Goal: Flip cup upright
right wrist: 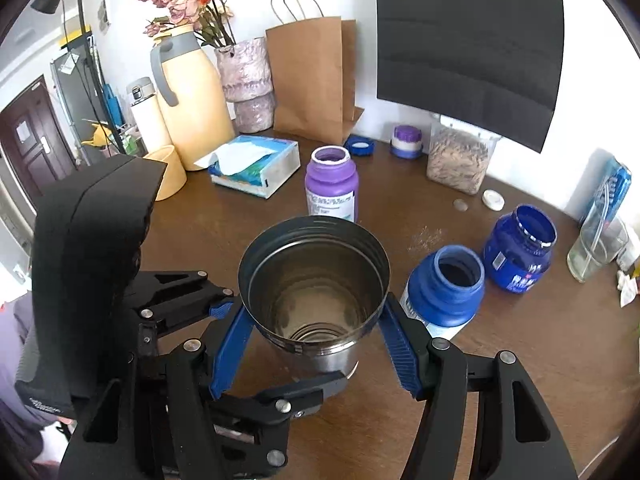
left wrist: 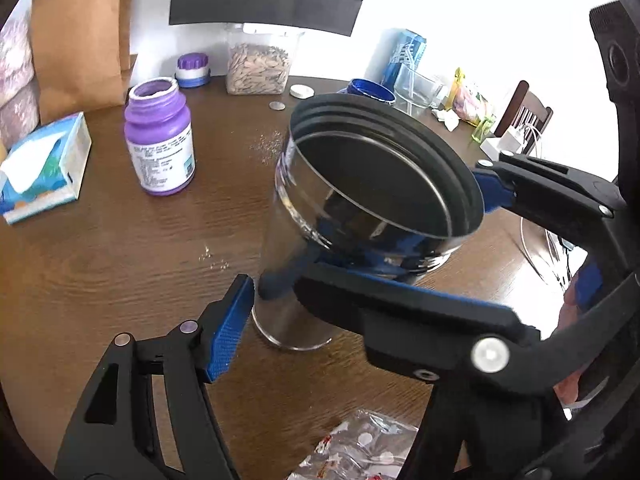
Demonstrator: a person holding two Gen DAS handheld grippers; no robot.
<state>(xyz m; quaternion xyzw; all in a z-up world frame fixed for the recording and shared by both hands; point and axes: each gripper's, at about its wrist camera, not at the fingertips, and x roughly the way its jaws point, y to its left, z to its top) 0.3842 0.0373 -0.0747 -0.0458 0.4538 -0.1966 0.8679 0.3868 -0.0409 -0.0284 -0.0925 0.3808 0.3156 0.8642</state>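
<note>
A shiny steel cup [left wrist: 360, 208] with a black threaded rim stands upright on the brown table [left wrist: 120, 260], mouth up; it also shows in the right wrist view [right wrist: 316, 292]. My right gripper [right wrist: 316, 332] has its blue pads on both sides of the cup just below the rim, shut on it. In the left wrist view the right gripper's black arms [left wrist: 420, 312] cross in front of the cup. My left gripper [left wrist: 320, 316] is open; its left blue pad [left wrist: 228, 328] sits just left of the cup's base, not touching.
An open purple bottle [left wrist: 160, 140], a tissue box [left wrist: 44, 168], a seed jar [left wrist: 258, 64] and a brown paper bag [left wrist: 80, 36] stand behind. Two open blue jars [right wrist: 520, 248] [right wrist: 444, 292] stand right of the cup. A plastic wrapper [left wrist: 356, 448] lies near the front edge.
</note>
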